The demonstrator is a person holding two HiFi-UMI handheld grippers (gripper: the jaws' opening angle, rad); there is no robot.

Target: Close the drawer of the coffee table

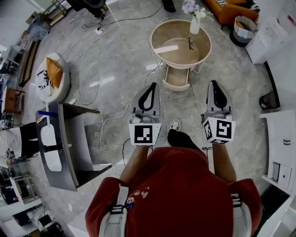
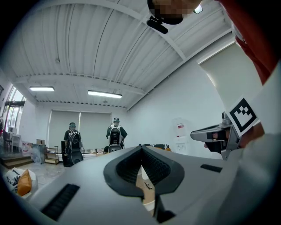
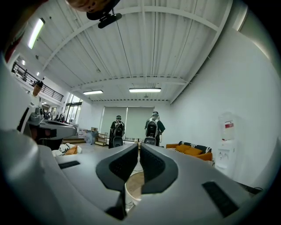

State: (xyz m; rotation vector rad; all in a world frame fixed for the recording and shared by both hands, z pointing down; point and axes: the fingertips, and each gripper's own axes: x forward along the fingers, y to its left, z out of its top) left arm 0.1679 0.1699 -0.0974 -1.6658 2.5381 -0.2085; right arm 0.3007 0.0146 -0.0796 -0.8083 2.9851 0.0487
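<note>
The round beige coffee table [image 1: 162,33] stands ahead of me on the grey floor, with a white vase of flowers [image 1: 194,22] on its far side. Its drawer [image 1: 177,79] sticks out from under the near edge, toward me. My left gripper [image 1: 151,86] is held level short of the drawer, slightly left of it, shut and empty. My right gripper [image 1: 215,83] hangs to the drawer's right, also shut with nothing in it. In the left gripper view, the tabletop [image 2: 147,186] shows through the loop of the left gripper [image 2: 141,150]. The right gripper [image 3: 138,146] frames the table [image 3: 133,184] too.
Cables [image 1: 109,121] trail over the floor left of the table. A grey counter [image 1: 60,148] and a white seat with an orange cushion [image 1: 52,74] are at the left. An orange sofa [image 1: 230,10], a basket [image 1: 243,28] and white cabinets [image 1: 283,139] line the right. Two people [image 2: 115,134] stand far off.
</note>
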